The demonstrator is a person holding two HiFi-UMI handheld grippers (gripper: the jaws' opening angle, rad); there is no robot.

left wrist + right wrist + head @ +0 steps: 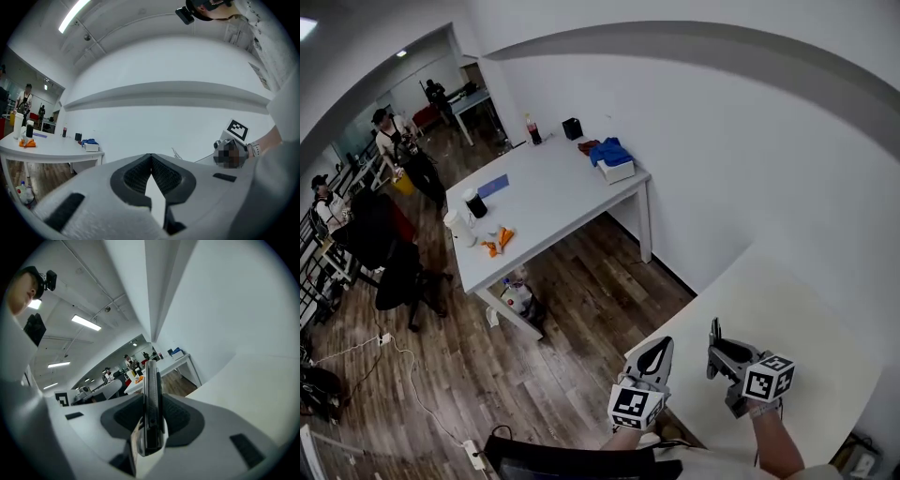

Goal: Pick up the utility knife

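Above the bench (797, 309), near its left edge, our right fingers (180, 416) clamp the knife (151, 394); our left fingers (133, 176) meet, empty, with open floor (581, 375) beyond that edge.

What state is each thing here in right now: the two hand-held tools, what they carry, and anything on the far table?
Left tool: shut, nothing in it.
Right tool: shut on the slim dark utility knife.
Slim dark utility knife: clamped on edge, sticking out past the tips; blade in or out, cannot tell.
Dark plastic drink bottle: upright on the far white table.
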